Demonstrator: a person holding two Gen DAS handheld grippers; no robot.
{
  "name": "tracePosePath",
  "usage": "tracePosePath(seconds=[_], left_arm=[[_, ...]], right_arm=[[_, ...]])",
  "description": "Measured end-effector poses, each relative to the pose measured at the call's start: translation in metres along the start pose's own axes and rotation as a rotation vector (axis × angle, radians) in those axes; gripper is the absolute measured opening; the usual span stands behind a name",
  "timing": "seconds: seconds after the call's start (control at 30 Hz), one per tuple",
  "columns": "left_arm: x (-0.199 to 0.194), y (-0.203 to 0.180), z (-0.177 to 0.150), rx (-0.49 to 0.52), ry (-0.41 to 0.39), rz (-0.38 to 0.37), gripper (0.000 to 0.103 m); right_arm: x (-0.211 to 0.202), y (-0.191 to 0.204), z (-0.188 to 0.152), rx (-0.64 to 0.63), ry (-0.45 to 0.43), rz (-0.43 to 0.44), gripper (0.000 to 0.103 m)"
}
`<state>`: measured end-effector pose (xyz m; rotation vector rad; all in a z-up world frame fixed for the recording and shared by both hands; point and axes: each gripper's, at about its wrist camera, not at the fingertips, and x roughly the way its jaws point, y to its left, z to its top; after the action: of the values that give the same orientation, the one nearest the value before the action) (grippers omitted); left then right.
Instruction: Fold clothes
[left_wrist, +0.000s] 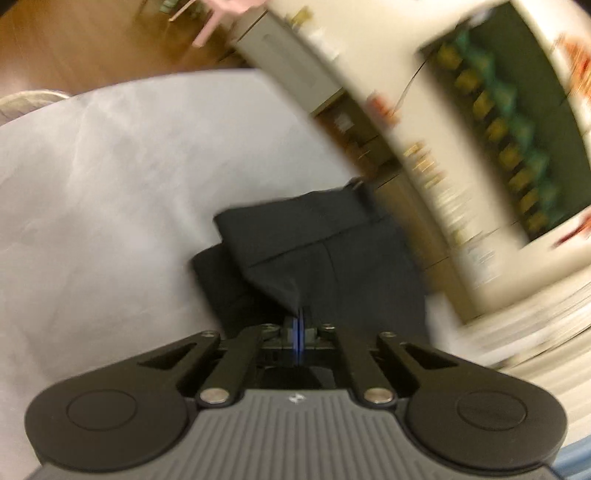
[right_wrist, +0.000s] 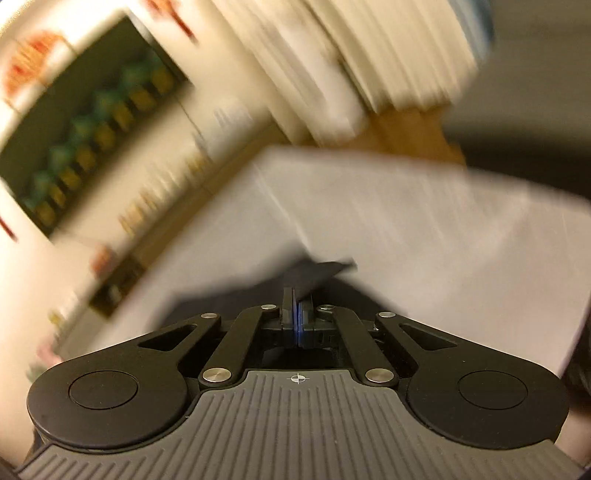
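Left wrist view, nearest: the left tool is closed to a slit, its blue pads pinching a peak of the dark garment. Beyond it the garment lies partly doubled on the desk (covered in a pale cloth), near the desk's right edge. Right wrist view, nearest: the right tool is likewise closed, with a dark flap of the same garment rising from between its pads. Farthest: blurred shelving, which suggests both tools are swinging fast. Risk, as judged: each grip takes only a thin edge, so a quick swing could pull cloth free, or drag the garment off the desk's near-right edge.
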<state>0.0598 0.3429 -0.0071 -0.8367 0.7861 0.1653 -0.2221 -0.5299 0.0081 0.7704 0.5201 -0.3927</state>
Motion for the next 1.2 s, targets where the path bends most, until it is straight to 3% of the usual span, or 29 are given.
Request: tracePosePath(seconds=[0.13,0.27,0.33,0.4,0.47,0.5,0.53,0.57,0.63,0.73,0.93,1.0,1.03,1.07,1.2], left_arm=[[0.003,0.007,0.001,-0.041,-0.015,0.018,0.001],[-0.008,0.002,0.003,-0.068,-0.072,-0.064,0.001],[-0.003,0.004,0.001,-0.06,-0.066,-0.035,0.001],[0.005,0.007,-0.003,-0.059,-0.043,0.012,0.001],[0.011,0.009,-0.006,-0.057,-0.024,0.051,0.001],[0.01,0.008,-0.006,-0.051,-0.027,0.046,0.002],[0.009,0.006,-0.006,-0.046,-0.03,0.041,0.003],[0.007,0.004,-0.006,-0.04,-0.033,0.035,0.003],[0.007,0.002,-0.006,-0.028,-0.033,0.039,0.005],[0.01,0.002,-0.009,-0.012,-0.014,0.053,0.006],[0.009,-0.001,-0.017,0.035,0.003,0.071,0.009],[0.01,-0.004,-0.018,0.048,0.001,0.079,0.009],[0.01,-0.005,-0.019,0.055,0.001,0.083,0.009],[0.01,-0.007,-0.02,0.061,0.0,0.087,0.009],[0.005,-0.006,-0.023,0.061,-0.002,0.113,0.008]], right_arm=[[0.007,-0.003,-0.01,-0.02,0.066,-0.024,0.0],[-0.009,0.005,-0.009,-0.064,0.011,0.032,0.0],[-0.017,0.015,-0.009,-0.089,-0.036,0.07,0.0],[-0.012,0.017,-0.011,-0.112,0.001,0.002,0.001],[0.003,0.008,-0.014,-0.068,0.096,-0.014,0.009],[0.005,0.006,-0.014,-0.054,0.108,-0.013,0.011],[0.007,0.004,-0.014,-0.042,0.115,-0.015,0.019],[0.005,0.004,-0.014,-0.04,0.095,-0.03,0.041],[0.002,0.004,-0.012,-0.035,0.056,-0.061,0.065],[0.003,0.01,-0.013,-0.06,0.022,-0.114,0.068],[0.036,0.023,-0.013,-0.221,0.049,-0.264,0.071],[0.043,0.031,-0.016,-0.296,0.051,-0.271,0.063],[0.047,0.037,-0.017,-0.332,0.064,-0.265,0.031],[0.052,0.043,-0.018,-0.358,0.081,-0.239,0.01],[0.054,0.074,-0.004,-0.439,0.044,-0.069,0.006]])
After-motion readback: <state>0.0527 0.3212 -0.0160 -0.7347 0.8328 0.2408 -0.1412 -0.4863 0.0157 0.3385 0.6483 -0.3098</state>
